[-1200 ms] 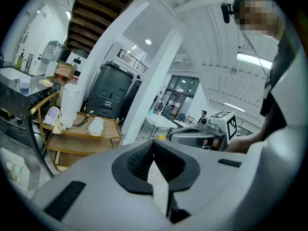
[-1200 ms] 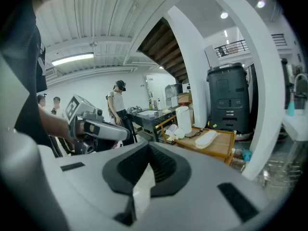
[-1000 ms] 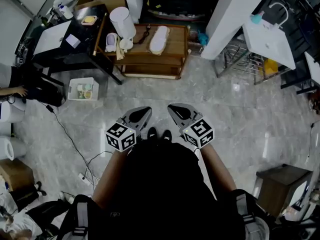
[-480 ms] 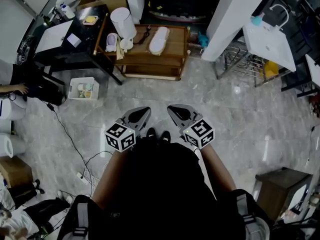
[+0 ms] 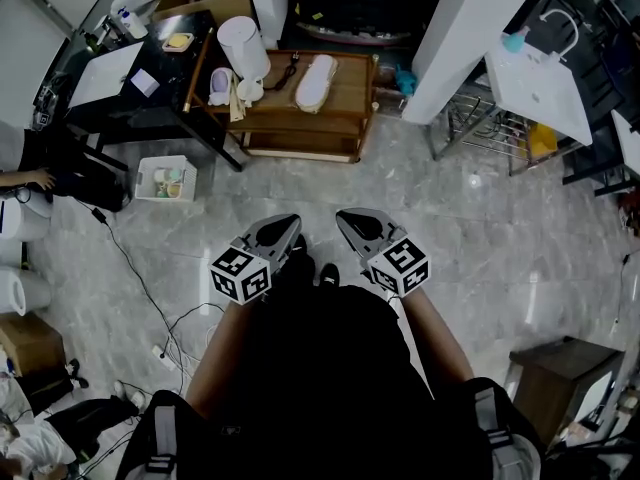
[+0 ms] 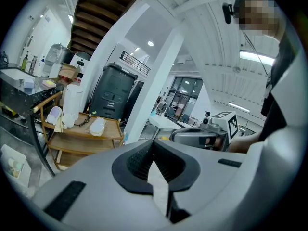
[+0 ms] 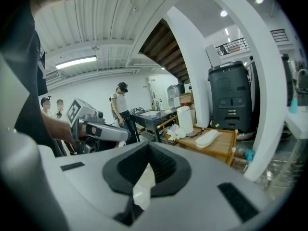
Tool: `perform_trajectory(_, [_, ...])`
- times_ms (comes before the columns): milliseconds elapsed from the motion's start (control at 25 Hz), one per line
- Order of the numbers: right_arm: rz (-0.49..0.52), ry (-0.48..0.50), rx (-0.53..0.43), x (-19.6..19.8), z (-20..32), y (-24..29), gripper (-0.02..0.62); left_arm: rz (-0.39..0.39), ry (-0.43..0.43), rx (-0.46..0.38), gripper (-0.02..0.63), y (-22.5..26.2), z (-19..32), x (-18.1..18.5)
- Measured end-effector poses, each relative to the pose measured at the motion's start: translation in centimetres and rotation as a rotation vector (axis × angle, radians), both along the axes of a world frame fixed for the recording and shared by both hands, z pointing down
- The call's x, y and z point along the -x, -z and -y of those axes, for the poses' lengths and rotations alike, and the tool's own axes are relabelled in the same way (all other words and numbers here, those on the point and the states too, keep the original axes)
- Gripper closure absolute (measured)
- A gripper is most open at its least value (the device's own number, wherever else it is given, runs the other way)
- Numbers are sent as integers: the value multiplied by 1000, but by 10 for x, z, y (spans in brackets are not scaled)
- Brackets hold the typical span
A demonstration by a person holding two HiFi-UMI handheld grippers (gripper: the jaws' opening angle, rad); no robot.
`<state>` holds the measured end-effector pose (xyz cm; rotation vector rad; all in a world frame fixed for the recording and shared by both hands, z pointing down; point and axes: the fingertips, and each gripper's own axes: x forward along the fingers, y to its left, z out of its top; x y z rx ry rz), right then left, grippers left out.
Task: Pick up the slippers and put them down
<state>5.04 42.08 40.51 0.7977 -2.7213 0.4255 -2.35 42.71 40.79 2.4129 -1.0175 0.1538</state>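
Both grippers are being held close in front of the person's body, side by side and slightly apart. The left gripper (image 5: 292, 220) is showing its jaws closed together, with nothing between them. The right gripper (image 5: 342, 215) is showing the same, jaws closed and empty. Both are hanging above the grey marble floor (image 5: 480, 228) and pointing toward the wooden bench (image 5: 352, 96), well apart from it. On the bench's top shelf, a white slipper (image 5: 318, 78) is lying flat toward the right end. A lilac slipper (image 5: 222, 83) is sitting at the left end, just beside a tall white container (image 5: 245, 46). A black cable (image 5: 286, 69) is lying between the container and the white slipper.
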Motion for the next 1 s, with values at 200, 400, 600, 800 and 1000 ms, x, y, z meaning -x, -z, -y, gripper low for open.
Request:
perform_trajectory(200, [-4, -12, 17, 5, 19, -4, 588, -4, -8, 3, 595, 1, 19, 5])
perform_trajectory(400, [-6, -17, 27, 23, 45, -5, 588, -10, -21, 22, 595, -6, 45, 22])
perform_trajectory(600, [-26, -16, 43, 42, 71, -11, 588, -23, -43, 33, 595, -9, 76, 37])
perform_trajectory(800, [-36, -39, 50, 57, 100, -13, 588, -29, -76, 41, 595, -13, 107, 50])
perform_trajectory(1000, [-30, -68, 44, 79, 130, -11, 588, -31, -114, 44, 595, -15, 137, 66])
